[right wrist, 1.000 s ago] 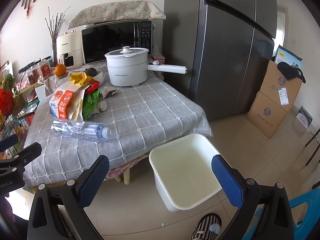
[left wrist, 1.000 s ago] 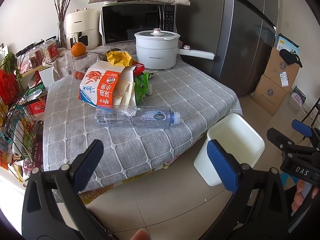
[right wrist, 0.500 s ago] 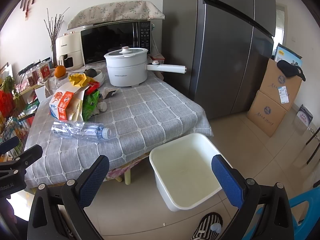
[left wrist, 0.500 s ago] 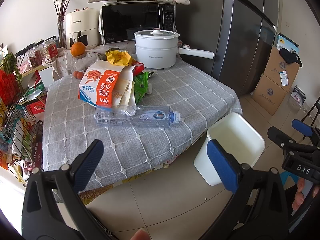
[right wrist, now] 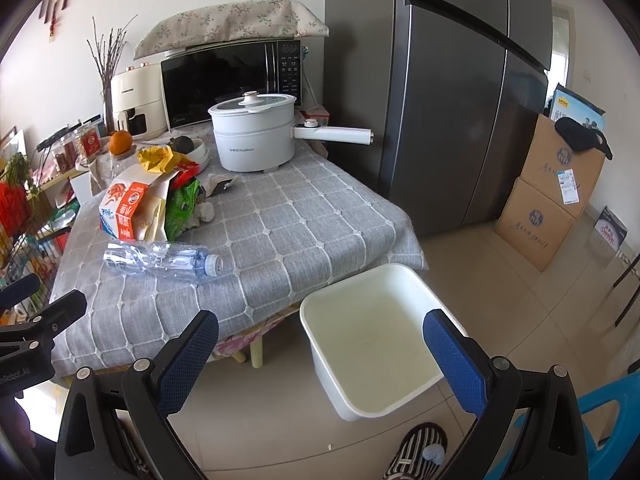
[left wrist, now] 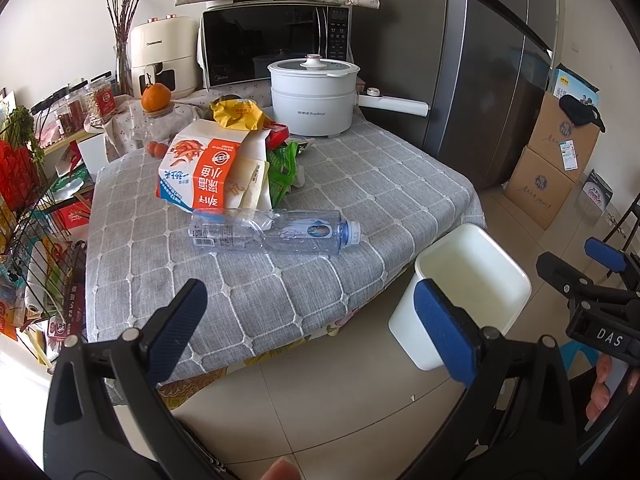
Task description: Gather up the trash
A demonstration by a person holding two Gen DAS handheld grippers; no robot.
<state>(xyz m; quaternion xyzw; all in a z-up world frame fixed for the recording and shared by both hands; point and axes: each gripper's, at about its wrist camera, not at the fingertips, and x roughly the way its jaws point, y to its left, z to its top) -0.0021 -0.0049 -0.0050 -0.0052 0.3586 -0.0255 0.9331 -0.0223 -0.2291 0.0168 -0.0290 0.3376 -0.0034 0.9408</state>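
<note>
A crushed clear plastic bottle (left wrist: 272, 232) lies on its side on the grey checked tablecloth (left wrist: 360, 184); it also shows in the right wrist view (right wrist: 160, 258). Behind it lie an orange-and-white carton (left wrist: 200, 172), a green wrapper (left wrist: 282, 172) and a yellow wrapper (left wrist: 236, 114). A white bin (left wrist: 468, 292) stands on the floor at the table's right corner, empty inside (right wrist: 372, 344). My left gripper (left wrist: 312, 328) is open and empty, short of the table's near edge. My right gripper (right wrist: 320, 352) is open and empty above the bin's near side.
A white electric pot (left wrist: 312, 98) with a long handle, a microwave (left wrist: 276, 46) and an air fryer (left wrist: 164, 56) stand at the back. A wire rack (left wrist: 28, 240) is left of the table. A grey fridge (right wrist: 460, 100) and stacked cardboard boxes (right wrist: 556, 192) are on the right.
Both views have shifted only slightly; the grippers stay open and nothing on the table has moved.
</note>
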